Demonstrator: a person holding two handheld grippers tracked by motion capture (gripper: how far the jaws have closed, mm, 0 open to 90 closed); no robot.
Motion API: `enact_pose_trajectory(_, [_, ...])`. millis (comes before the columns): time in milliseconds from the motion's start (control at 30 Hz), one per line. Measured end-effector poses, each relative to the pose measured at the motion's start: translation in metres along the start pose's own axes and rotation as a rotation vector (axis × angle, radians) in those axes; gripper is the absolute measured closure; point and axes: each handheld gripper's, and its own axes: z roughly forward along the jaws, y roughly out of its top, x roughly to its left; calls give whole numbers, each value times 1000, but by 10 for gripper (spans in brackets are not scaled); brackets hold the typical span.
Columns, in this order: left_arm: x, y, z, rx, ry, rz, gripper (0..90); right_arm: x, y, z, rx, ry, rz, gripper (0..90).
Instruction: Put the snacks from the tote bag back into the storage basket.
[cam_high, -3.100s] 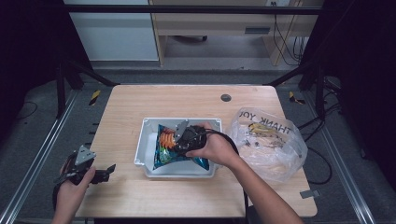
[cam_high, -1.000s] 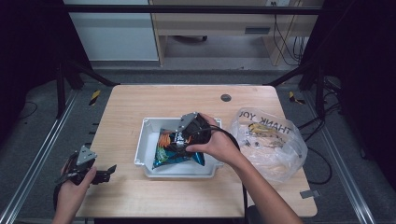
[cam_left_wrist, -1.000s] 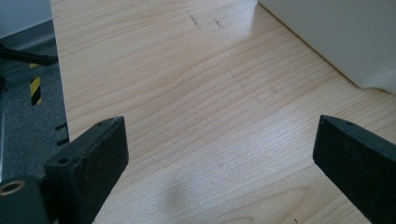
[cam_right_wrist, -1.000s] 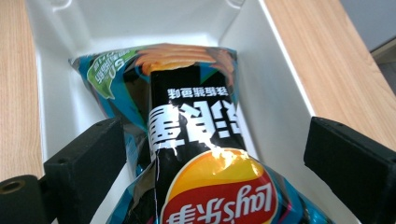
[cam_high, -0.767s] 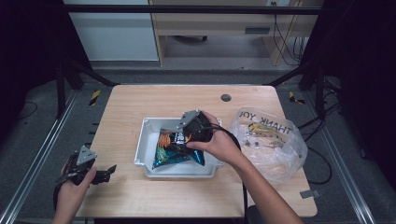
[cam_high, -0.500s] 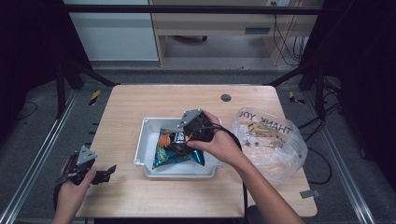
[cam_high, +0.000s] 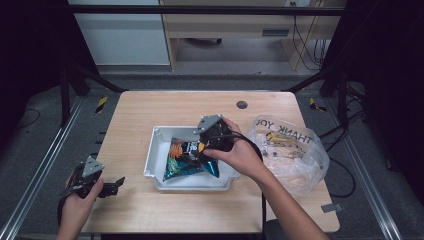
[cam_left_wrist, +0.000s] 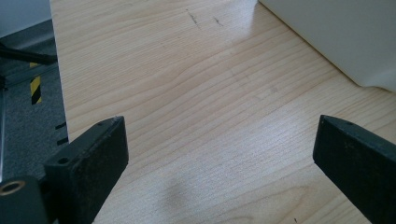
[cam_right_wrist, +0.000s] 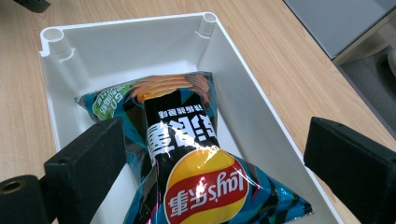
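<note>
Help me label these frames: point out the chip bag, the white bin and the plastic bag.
chip bag (cam_right_wrist: 205, 189), right gripper view, on its red-and-yellow logo.
white bin (cam_high: 156, 152), high view, on its left wall.
plastic bag (cam_high: 295, 157), high view, on its crumpled middle.

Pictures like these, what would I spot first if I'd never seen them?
Probably the shiny chip bag, black, blue and orange, lying in the white bin at the middle of the wooden table. The right gripper hangs just over it with its jaws wide apart. Next you'd notice the crinkly clear plastic bag with printed letters, right of the bin.
</note>
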Motion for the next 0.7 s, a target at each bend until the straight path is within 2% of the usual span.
enact_pose_trajectory(200, [0,0,0,-1,1,-2,30,-3,-3,-10,-8,-29,20,66])
enact_pose_trajectory(433, [-1,0,1,1,-1,0,29,-6,-7,-21,-22,-29,56,66])
enact_pose_trajectory(700, [-1,0,1,2,-1,0,29,-6,-13,-27,-22,-24,69,65])
